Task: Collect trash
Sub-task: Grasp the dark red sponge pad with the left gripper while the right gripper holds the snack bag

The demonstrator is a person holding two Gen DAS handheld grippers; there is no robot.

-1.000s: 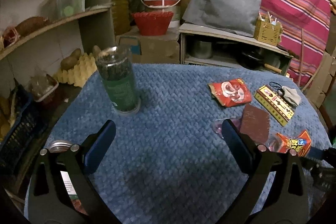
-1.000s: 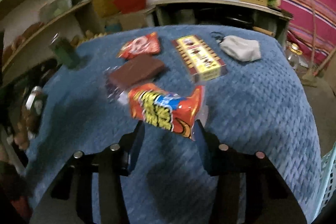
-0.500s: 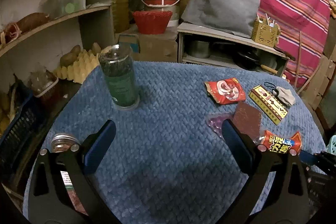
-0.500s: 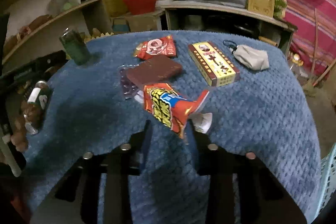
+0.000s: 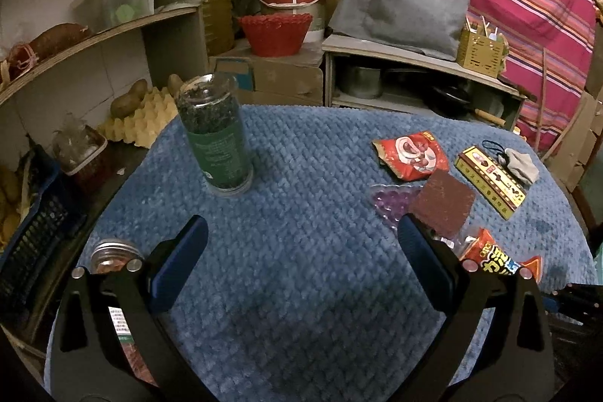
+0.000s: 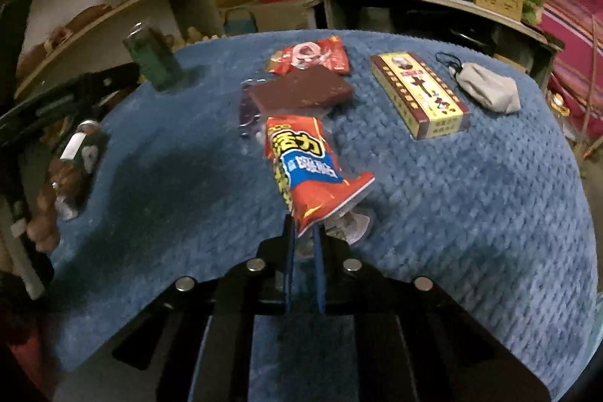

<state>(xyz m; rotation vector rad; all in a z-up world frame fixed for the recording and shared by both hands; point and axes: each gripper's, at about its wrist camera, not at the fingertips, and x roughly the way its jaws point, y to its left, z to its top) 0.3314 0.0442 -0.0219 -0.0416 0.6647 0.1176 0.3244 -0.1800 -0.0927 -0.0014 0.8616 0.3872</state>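
The wrapper (image 6: 305, 168) lies on the blanket (image 6: 471, 206), just in front of the brown pad (image 6: 301, 95). The right gripper (image 6: 304, 243) is closed on its near corner only. The left gripper (image 5: 301, 251) stays wide and empty. With so small a pinch, the slippery foil could slide out when lifted. Its long axis runs from the gripper toward the pad.

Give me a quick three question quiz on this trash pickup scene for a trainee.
1. True or false: the right hand-held gripper is shut on the orange-red snack wrapper with yellow lettering.
2. Which lies nearest the yellow rectangular box: A the grey cloth pouch, B the green-labelled glass jar?
3. What is between the left hand-held gripper fingers?

Key: 1 true; 2 A; 3 nothing, only blue blanket.
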